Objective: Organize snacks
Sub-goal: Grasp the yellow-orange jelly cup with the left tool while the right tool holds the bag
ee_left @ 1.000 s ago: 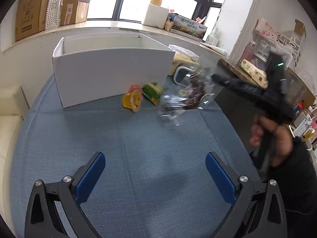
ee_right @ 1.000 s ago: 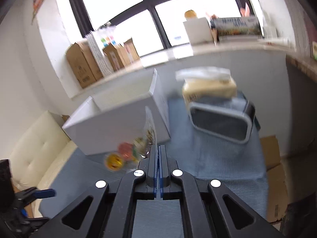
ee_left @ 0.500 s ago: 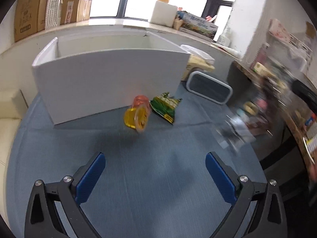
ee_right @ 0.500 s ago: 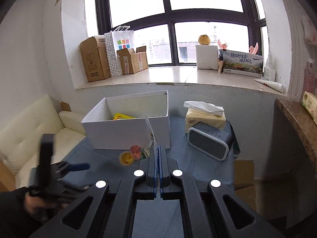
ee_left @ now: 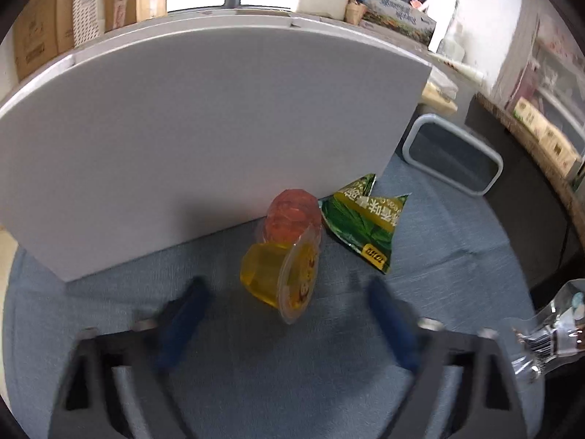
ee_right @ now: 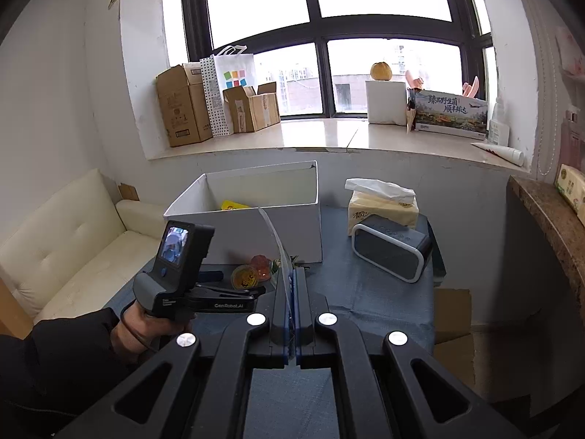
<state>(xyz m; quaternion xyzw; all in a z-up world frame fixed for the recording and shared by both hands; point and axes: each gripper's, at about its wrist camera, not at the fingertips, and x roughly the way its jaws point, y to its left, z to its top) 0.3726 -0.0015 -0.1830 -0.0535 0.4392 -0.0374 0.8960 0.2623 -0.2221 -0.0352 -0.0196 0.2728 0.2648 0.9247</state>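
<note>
Our left gripper [ee_left: 285, 314] gapes at the yellow jelly [ee_left: 279, 274]; our right gripper [ee_right: 291, 285] pinches a clear packet [ee_right: 278, 241].

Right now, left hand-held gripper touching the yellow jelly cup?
Apart. The left wrist view shows blue cloth between the open left hand-held gripper fingers and the yellow jelly cup.

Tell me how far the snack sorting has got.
Early. One yellow packet already lies in the white box. The right gripper is shut on a clear packet; the left gripper is open by the yellow jelly cup. The red jelly cup and green packet remain outside.
</note>
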